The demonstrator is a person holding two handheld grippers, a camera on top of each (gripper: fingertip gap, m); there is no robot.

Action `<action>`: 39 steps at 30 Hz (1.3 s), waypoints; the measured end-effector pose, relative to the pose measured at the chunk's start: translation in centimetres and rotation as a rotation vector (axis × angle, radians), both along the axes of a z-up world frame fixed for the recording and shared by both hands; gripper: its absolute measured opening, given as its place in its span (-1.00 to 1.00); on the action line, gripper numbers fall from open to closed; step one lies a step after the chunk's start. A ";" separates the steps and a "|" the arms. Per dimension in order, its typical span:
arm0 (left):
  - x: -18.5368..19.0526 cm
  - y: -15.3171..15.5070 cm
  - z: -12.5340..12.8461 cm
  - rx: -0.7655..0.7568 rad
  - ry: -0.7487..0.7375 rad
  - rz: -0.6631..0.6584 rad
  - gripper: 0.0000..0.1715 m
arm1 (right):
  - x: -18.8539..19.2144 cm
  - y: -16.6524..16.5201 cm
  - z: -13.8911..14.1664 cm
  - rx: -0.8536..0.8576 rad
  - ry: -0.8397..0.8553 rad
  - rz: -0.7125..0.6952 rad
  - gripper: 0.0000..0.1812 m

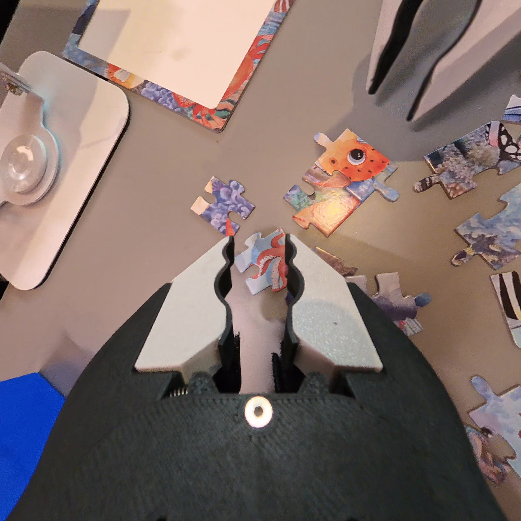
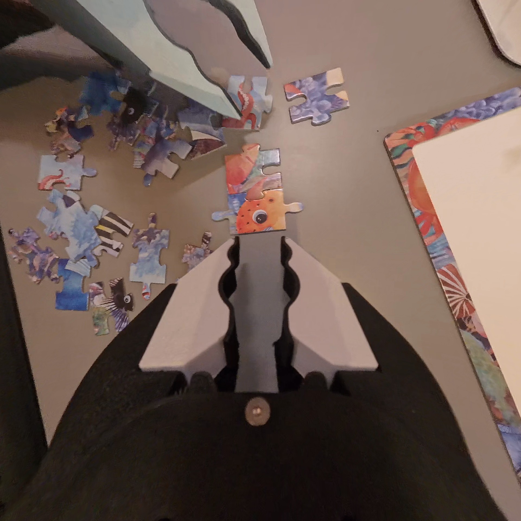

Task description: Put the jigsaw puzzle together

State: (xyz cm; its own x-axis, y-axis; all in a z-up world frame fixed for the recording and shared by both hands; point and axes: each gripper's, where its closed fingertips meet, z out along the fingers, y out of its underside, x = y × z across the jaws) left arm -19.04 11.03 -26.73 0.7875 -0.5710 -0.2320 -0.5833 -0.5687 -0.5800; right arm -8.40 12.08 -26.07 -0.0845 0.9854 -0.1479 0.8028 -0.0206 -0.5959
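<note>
The puzzle frame with a sea-life border and a blank cream middle lies at the top left; in the right wrist view the frame is at the right. My left gripper is open and straddles an octopus piece lying flat on the table. The octopus piece also shows between the left gripper's spread fingers in the right wrist view. A purple coral piece lies just beyond. My right gripper is open and empty, just short of a joined orange-fish cluster, which also shows in the left wrist view.
Several loose pieces are scattered on the grey table left of my right gripper, and several pieces lie at the right of the left wrist view. A white plate with a clear dome sits at the left. A blue object is at the lower left. One gripper's finger ends stand about 11 cm off the other's. My left tips are roughly 25 cm from the blue object.
</note>
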 end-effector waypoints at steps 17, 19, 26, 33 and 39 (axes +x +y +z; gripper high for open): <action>-1.3 -0.3 0.5 -0.014 -0.016 0.034 -0.58 | -1.8 -1.1 -2.6 0.139 0.005 0.066 -0.52; -1.2 -0.3 0.6 -0.014 -0.019 0.032 -0.58 | -1.8 -1.1 -2.6 0.141 0.001 0.069 -0.52; 0.0 -0.6 0.3 -0.032 -0.067 -0.009 -0.58 | -1.8 -1.1 -2.3 0.226 0.014 0.112 -0.52; 2.9 -1.2 0.3 -0.083 -0.244 -0.083 -0.55 | -2.1 -1.2 -1.6 0.443 0.068 0.206 -0.52; 4.2 -1.7 -0.4 -0.175 -0.422 -0.104 -0.50 | -2.6 -1.7 -0.5 0.619 0.157 0.295 -0.53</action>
State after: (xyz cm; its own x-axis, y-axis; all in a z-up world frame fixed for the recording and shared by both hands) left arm -14.80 9.34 -27.12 0.7290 -0.6537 0.2030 -0.3758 -0.6301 -0.6795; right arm -10.98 10.42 -26.57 -0.3355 0.8173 0.4684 0.6260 0.5650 -0.5375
